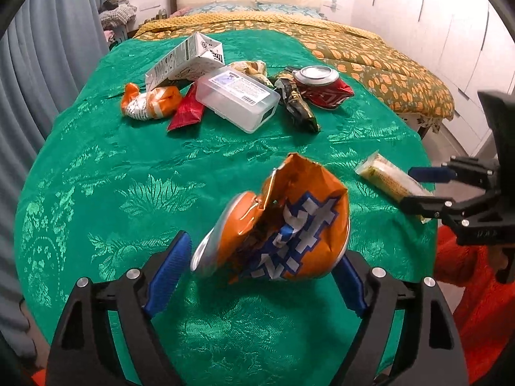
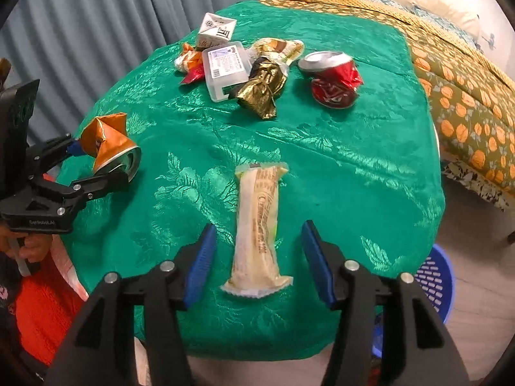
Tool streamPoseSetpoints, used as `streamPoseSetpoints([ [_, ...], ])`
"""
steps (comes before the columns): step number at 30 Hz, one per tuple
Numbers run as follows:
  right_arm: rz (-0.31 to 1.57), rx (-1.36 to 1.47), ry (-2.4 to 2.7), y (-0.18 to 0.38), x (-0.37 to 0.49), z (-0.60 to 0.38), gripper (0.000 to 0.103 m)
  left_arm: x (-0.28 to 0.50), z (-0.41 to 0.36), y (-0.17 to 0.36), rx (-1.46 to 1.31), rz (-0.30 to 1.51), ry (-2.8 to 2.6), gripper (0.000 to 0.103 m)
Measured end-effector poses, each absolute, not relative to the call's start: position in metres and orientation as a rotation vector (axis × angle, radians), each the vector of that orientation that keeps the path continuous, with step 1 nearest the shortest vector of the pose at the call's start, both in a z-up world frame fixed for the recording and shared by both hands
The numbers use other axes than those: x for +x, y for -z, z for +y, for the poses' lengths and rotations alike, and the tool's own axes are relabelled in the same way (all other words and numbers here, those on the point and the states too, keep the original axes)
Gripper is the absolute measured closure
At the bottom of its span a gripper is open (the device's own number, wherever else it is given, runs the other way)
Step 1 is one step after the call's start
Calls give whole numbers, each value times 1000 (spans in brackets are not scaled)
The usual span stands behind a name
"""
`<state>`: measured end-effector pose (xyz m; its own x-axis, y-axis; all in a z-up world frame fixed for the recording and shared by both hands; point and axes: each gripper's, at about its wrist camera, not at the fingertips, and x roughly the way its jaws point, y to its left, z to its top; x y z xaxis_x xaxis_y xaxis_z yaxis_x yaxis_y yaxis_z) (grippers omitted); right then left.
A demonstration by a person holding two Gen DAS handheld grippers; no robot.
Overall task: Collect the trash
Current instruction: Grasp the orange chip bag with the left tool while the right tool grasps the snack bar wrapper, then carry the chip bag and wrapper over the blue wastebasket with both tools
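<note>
A crushed orange soda can (image 1: 273, 225) lies on the green tablecloth (image 1: 128, 177) between the fingers of my left gripper (image 1: 264, 247). The jaws stand wide; a gap shows between the left pad and the can's silver end. In the right wrist view the same can (image 2: 109, 148) sits inside the left gripper (image 2: 99, 164). A cream snack wrapper (image 2: 257, 225) lies lengthwise between the blue pads of my right gripper (image 2: 259, 226), with cloth showing on both sides. From the left wrist view, the right gripper (image 1: 408, 186) straddles that wrapper (image 1: 386, 180) at the table's right edge.
Further back lie a milk carton (image 1: 183, 61), a clear plastic box (image 1: 236, 96), a crushed red can (image 1: 322, 87), a dark gold wrapper (image 1: 297, 103) and orange and red wrappers (image 1: 148, 103). A blue basket (image 2: 434, 280) stands on the floor at the right. A bed (image 1: 386, 64) lies behind.
</note>
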<state>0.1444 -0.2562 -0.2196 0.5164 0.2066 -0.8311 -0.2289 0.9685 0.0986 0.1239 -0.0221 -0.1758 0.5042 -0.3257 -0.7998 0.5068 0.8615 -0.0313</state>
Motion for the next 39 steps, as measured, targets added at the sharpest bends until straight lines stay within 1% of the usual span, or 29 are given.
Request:
streamPoseSetpoints([
  [3,1011,-55,-270,219,149,-250,49,123,-25,177,234,905,504,21],
  [4,1016,-62,-272,219,152,-249,54,123,-26,176,239,895,503,23],
  [5,1021,-65,-273,220,154,-248,57,122,-26,175,240,888,503,25],
  [6,1025,-66,-275,220,155,-247,64,122,-26,174,241,879,500,27],
  [7,1031,-65,-280,221,157,-246,77,121,-25,172,242,868,499,27],
  [8,1035,-65,-282,222,159,-246,82,120,-25,171,243,862,499,28],
  [10,1031,-52,-280,220,159,-247,85,119,-24,168,243,850,495,30],
  [11,1023,-36,-282,218,159,-248,86,119,-23,167,237,844,495,31],
  [12,1014,-23,-283,216,158,-248,86,118,-22,165,233,838,493,42],
  [18,946,34,-308,203,151,-246,86,127,-6,159,148,842,480,43],
  [31,844,147,-318,188,144,-263,86,143,18,156,-154,902,570,49],
  [39,820,185,-302,184,137,-288,86,133,-8,148,-113,889,592,49],
])
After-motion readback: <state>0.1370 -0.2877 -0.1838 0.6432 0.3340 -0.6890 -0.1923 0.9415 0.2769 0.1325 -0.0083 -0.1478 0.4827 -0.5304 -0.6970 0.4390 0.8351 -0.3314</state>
